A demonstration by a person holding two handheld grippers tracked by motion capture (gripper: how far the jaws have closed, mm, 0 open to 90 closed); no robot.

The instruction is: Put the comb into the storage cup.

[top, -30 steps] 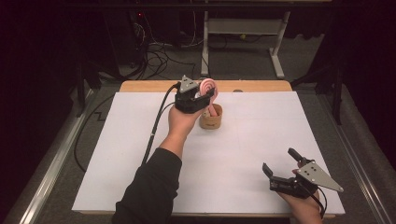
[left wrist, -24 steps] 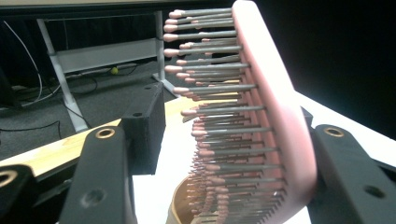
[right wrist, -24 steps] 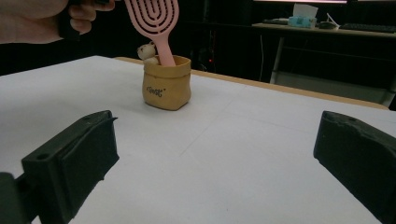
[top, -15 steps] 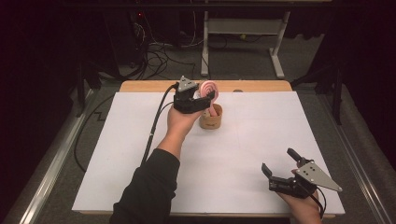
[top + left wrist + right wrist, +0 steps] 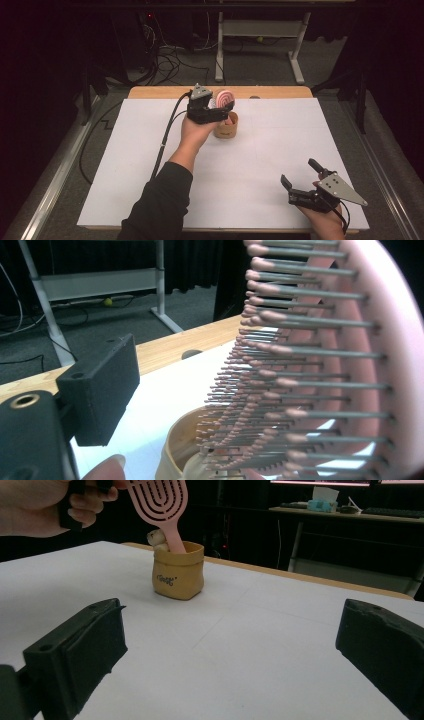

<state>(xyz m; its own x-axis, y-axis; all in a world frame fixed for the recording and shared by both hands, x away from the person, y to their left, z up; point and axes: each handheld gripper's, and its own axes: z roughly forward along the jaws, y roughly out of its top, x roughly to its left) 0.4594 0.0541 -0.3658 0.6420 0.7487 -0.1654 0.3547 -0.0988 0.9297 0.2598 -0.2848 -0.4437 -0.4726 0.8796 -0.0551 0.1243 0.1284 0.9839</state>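
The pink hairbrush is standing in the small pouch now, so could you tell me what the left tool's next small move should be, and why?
Probably lift the left tool up and away from the pink hairbrush. Its jaws have just been opening, and the brush already stands handle-down in the tan pouch, leaning on the rim, so a slow retreat should avoid snagging the bristles.

Left tongs (image 5: 220, 111) just opening – right tongs (image 5: 301, 178) agape.

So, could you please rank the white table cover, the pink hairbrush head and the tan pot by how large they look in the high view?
1. White table cover, by far the largest.
2. Tan pot.
3. Pink hairbrush head.
The last two look close in size, and the left gripper hides part of each, so their order is unsure.
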